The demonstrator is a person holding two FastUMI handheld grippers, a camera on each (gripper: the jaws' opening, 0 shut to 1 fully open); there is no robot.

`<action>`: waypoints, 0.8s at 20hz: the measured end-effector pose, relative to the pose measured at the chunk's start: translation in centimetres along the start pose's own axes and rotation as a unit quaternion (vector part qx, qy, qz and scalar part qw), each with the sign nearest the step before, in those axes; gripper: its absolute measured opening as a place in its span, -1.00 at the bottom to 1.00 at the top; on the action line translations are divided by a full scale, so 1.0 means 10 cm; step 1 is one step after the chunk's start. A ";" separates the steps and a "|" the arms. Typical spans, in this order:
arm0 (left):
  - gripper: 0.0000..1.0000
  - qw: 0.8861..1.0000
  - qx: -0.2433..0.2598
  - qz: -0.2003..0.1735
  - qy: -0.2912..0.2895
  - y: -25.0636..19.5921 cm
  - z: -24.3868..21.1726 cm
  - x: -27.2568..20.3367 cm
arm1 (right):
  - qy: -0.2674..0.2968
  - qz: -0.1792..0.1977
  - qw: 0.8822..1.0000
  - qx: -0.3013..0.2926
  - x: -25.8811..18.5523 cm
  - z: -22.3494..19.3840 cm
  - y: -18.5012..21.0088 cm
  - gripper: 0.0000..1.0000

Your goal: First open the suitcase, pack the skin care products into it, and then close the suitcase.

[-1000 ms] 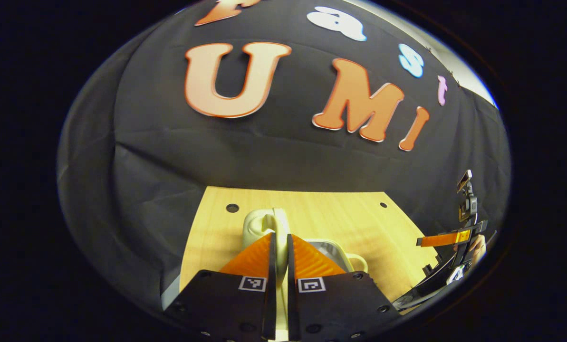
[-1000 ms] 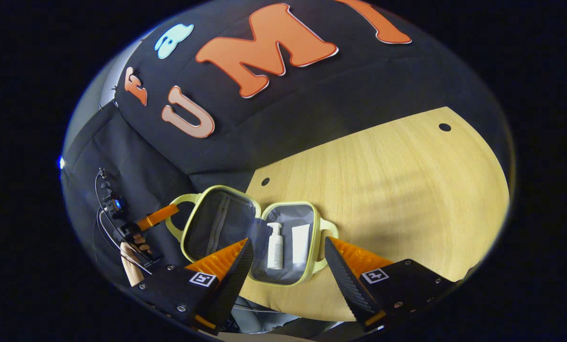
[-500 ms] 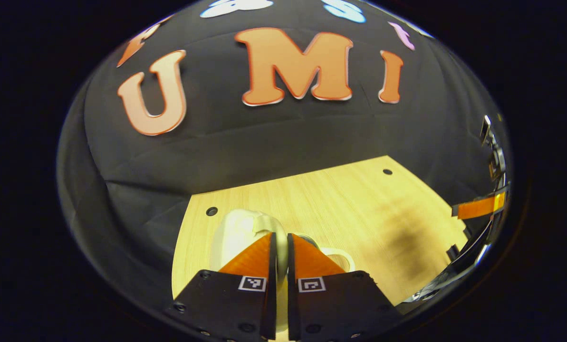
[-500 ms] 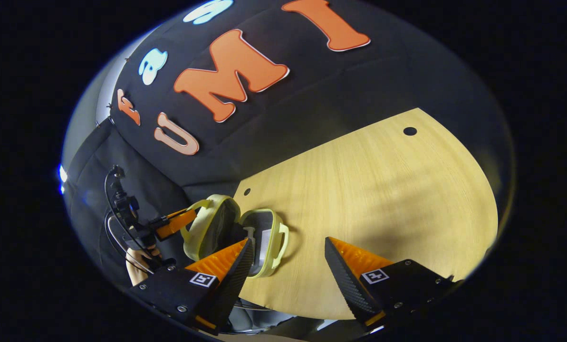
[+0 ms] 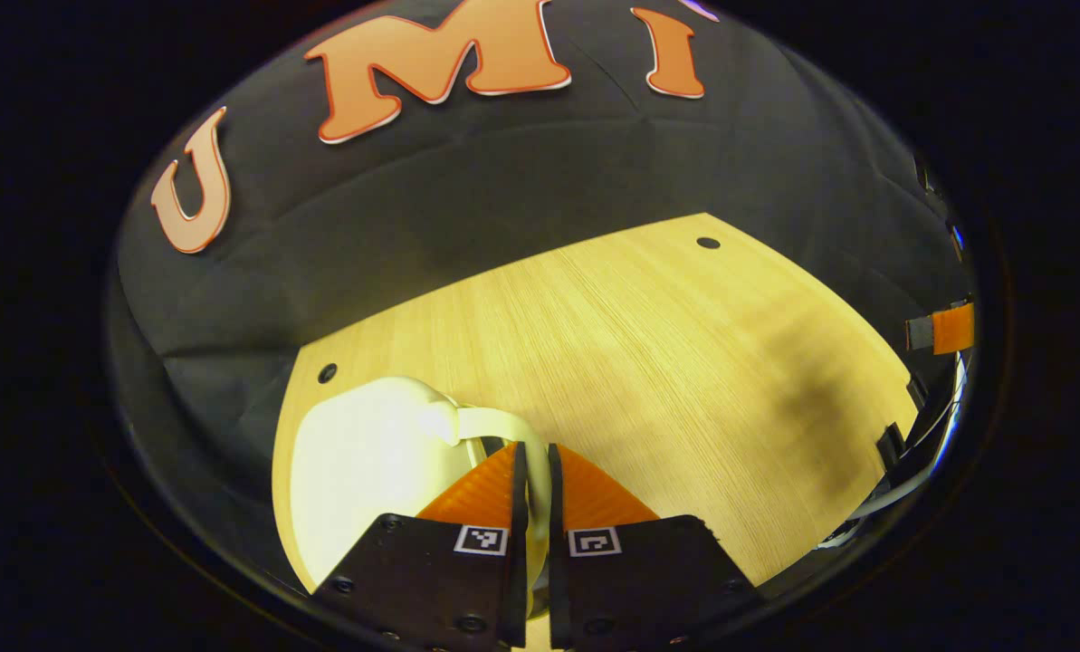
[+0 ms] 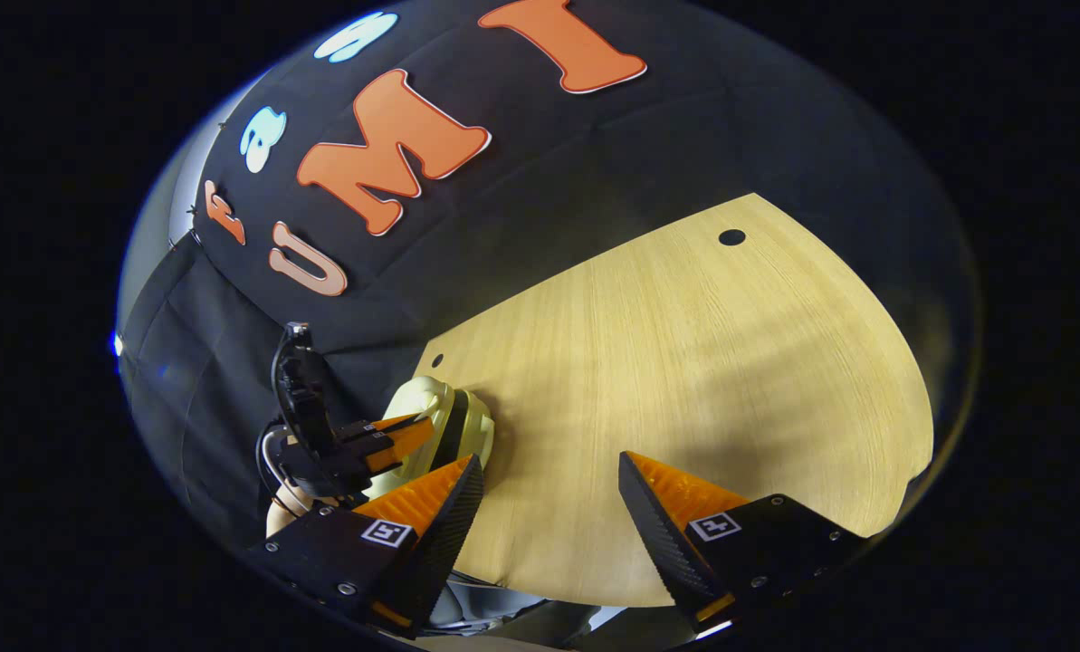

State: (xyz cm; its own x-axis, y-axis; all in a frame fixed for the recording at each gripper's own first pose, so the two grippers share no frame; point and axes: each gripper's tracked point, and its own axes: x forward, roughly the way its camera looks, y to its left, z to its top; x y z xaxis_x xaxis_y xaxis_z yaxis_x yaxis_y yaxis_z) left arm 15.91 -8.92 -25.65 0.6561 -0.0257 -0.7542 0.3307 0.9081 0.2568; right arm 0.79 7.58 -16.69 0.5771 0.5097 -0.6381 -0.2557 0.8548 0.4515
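Closing step. The suitcase lies on the table at the lower left of the left gripper view, its pale shell facing up and the lid folded nearly onto the base. The left gripper is clenched on the suitcase handle. Press the lid down evenly until the rims meet; release only once it is seated. The right gripper, at the bottom of the right gripper view, is spread and holds nothing; keep it clear of the seam.
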 end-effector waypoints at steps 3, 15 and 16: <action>-0.79 1.000 -0.002 0.005 0.018 0.01 -0.06 0.07 | 0.008 -0.004 1.000 0.001 -0.03 -0.08 -0.08 0.91; -0.48 0.997 -0.054 -0.033 0.050 -0.20 -0.13 0.10 | 0.010 -0.051 0.999 -0.012 0.08 -0.08 0.19 0.91; -0.40 0.996 -0.064 -0.047 0.044 -0.20 -0.08 0.05 | 0.003 -0.061 0.998 -0.018 0.11 -0.07 0.22 0.91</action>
State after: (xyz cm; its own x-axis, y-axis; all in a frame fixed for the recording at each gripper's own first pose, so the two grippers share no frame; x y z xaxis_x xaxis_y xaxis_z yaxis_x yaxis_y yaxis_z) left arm 15.02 -10.40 -27.07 0.5626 -0.0815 -0.8227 0.2956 0.9492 0.1081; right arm 0.30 10.10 -16.79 0.6014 0.4018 -0.6906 -0.2119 0.9136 0.3471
